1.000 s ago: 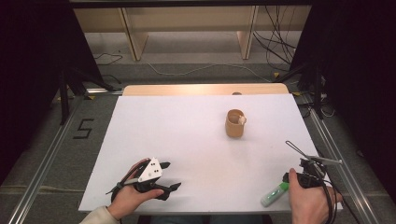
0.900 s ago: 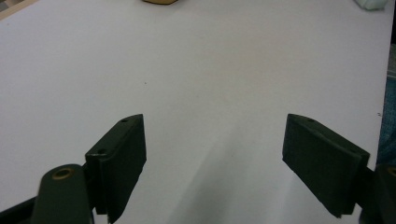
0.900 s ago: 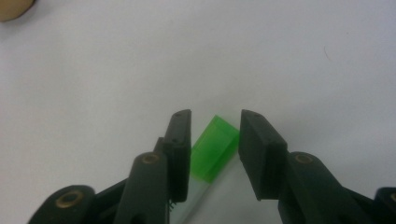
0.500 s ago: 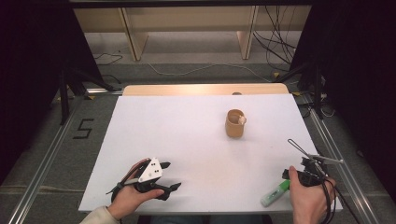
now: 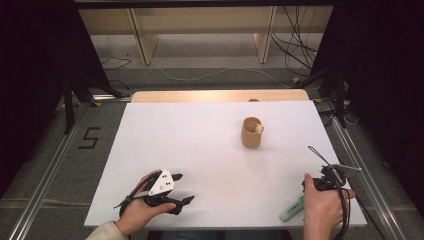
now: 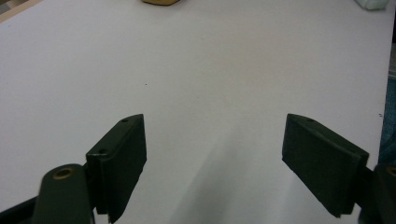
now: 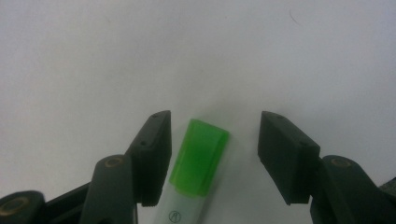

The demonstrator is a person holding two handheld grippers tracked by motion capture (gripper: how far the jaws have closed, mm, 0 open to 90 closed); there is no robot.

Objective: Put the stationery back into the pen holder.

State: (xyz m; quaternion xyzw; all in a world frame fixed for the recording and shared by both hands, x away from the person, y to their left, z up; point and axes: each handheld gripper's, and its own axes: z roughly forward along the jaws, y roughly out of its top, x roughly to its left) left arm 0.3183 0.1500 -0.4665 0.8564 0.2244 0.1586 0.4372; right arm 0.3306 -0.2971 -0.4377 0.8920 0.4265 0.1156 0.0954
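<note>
Right tool (image 7: 212, 156) straddles a white marker w/ translucent green cap (image 7: 198, 156) flat on the white table (image 5: 200, 145), jaws just closing, pads not pressing; marker's long axis runs along jaws, hugging the left pad.

right hand-held gripper (image 7: 212, 154) jaws opened around highlighter (image 7: 198, 156)

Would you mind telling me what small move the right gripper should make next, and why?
Probably close the right gripper squarely on the green-capped marker. The marker lies on the white table between the jaws, near one pad with a gap to the other, so it isn't gripped. The jaws have just been closing.
</note>
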